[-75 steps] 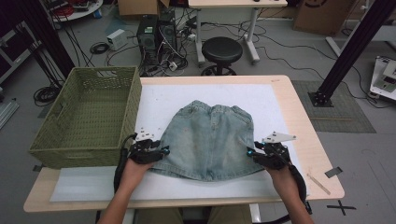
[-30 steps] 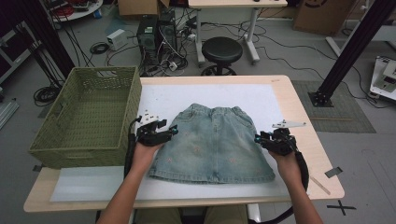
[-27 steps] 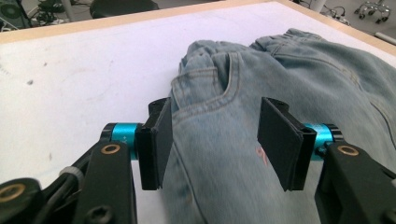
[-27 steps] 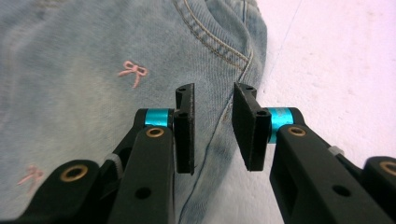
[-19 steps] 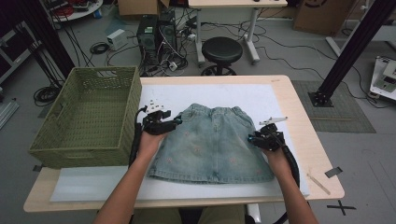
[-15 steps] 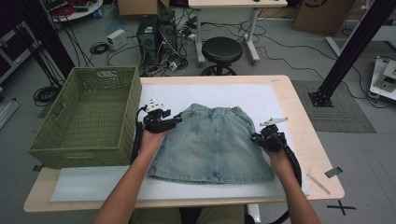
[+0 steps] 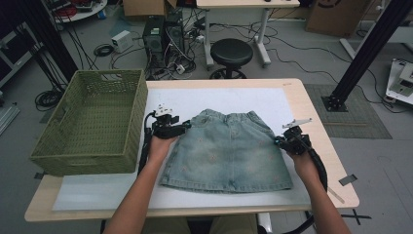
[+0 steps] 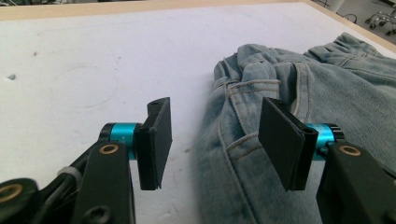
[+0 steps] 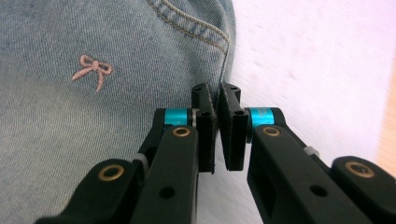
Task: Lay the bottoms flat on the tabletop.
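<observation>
Lying flat on the white mat (image 7: 122,187) in the middle of the worktop (image 7: 319,122), waistband far, the skirt (image 7: 229,151) is spread for handling. The left gripper (image 8: 212,140) sits at its far-left corner, fingers (image 8: 156,135) apart astride the waistband edge, ready to pinch it. The right gripper (image 9: 216,119) has its fingers (image 9: 232,126) together on the skirt's right side seam, seemingly gripping that edge. The basket (image 7: 87,122) waits at left, likely its destination.
</observation>
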`<state>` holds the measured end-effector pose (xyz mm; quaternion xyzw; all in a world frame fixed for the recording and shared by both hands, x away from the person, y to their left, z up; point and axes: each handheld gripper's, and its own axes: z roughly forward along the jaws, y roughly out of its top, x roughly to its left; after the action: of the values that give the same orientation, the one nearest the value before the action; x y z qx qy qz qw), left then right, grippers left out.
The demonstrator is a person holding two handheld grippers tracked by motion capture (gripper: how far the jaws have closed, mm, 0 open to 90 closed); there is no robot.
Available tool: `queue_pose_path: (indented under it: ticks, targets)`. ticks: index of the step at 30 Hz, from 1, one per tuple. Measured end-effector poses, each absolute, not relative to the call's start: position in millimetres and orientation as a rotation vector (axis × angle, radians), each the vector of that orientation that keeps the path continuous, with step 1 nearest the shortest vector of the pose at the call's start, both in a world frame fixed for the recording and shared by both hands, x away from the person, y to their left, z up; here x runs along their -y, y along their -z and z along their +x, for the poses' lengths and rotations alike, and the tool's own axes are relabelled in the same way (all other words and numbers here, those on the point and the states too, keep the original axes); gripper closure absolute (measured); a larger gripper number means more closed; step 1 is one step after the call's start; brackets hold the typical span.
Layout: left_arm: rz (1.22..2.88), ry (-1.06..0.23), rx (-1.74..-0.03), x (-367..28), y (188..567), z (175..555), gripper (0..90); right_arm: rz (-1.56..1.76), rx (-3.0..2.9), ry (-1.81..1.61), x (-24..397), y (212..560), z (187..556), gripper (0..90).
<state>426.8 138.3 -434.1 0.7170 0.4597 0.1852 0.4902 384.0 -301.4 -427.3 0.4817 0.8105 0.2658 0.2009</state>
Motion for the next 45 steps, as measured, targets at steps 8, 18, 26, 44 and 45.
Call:
queue_pose_path:
  ticks: [8, 18, 26, 44, 45]
  targets:
    - [1.725, -0.409, -1.127, -132, 437, 433, 44.1, 1.394, -2.208, -0.836, 309, 431, 378, 70.4]
    - [1.941, -0.375, -1.115, -109, 450, 434, 70.9, 1.444, -2.124, -1.017, 314, 418, 383, 48.9]
    - [1.892, -0.396, -1.113, -119, 446, 413, 80.3, 1.530, -2.192, -0.871, 294, 441, 401, 52.6]
    - [1.888, -0.349, -1.080, -141, 442, 379, 75.5, 1.362, -2.318, -0.836, 290, 432, 369, 85.3]
    - [1.883, -0.351, -1.080, -142, 441, 382, 69.4, 1.346, -2.319, -0.847, 291, 431, 370, 84.3]
